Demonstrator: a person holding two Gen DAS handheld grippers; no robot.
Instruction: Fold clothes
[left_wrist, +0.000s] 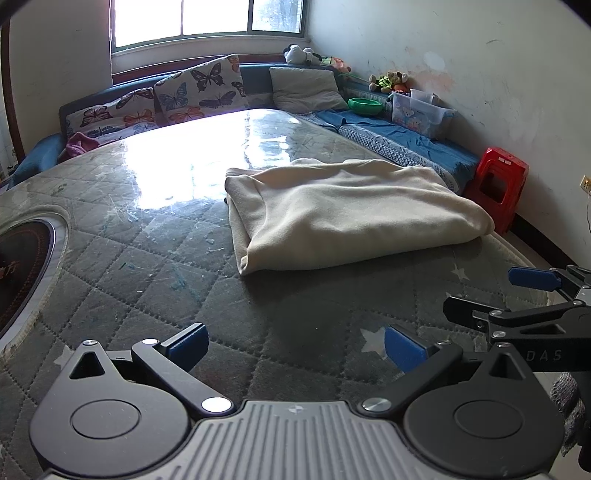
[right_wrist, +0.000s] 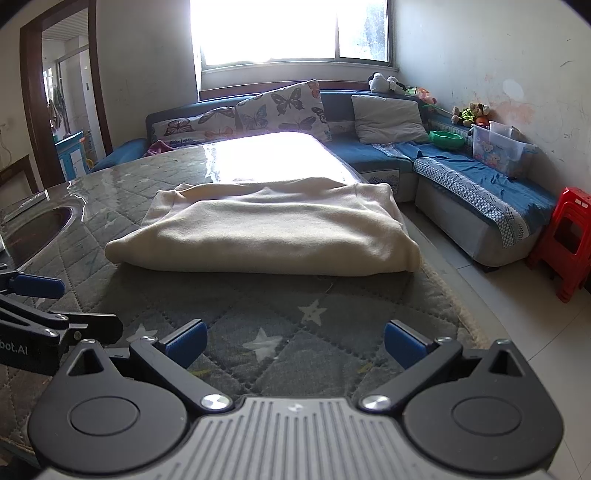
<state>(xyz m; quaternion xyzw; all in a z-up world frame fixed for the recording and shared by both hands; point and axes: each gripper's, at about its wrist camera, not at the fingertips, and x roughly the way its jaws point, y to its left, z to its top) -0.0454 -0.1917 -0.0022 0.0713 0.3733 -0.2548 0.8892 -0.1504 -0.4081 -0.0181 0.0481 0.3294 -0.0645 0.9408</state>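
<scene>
A cream garment (left_wrist: 343, 214) lies folded into a thick rectangle on the quilted grey table cover (left_wrist: 184, 295). It also shows in the right wrist view (right_wrist: 269, 232), ahead of the fingers. My left gripper (left_wrist: 295, 347) is open and empty, held near the table's front, short of the garment. My right gripper (right_wrist: 295, 343) is open and empty too, just in front of the garment's near edge. The right gripper shows at the right edge of the left wrist view (left_wrist: 491, 299), and the left gripper at the left edge of the right wrist view (right_wrist: 48, 306).
A round recessed cooktop (left_wrist: 22, 266) sits in the table at the left. A blue sofa (right_wrist: 461, 173) with butterfly cushions (right_wrist: 280, 107) wraps the far side and right. A red plastic stool (right_wrist: 565, 236) stands on the floor at the right, beside a clear storage box (right_wrist: 498, 147).
</scene>
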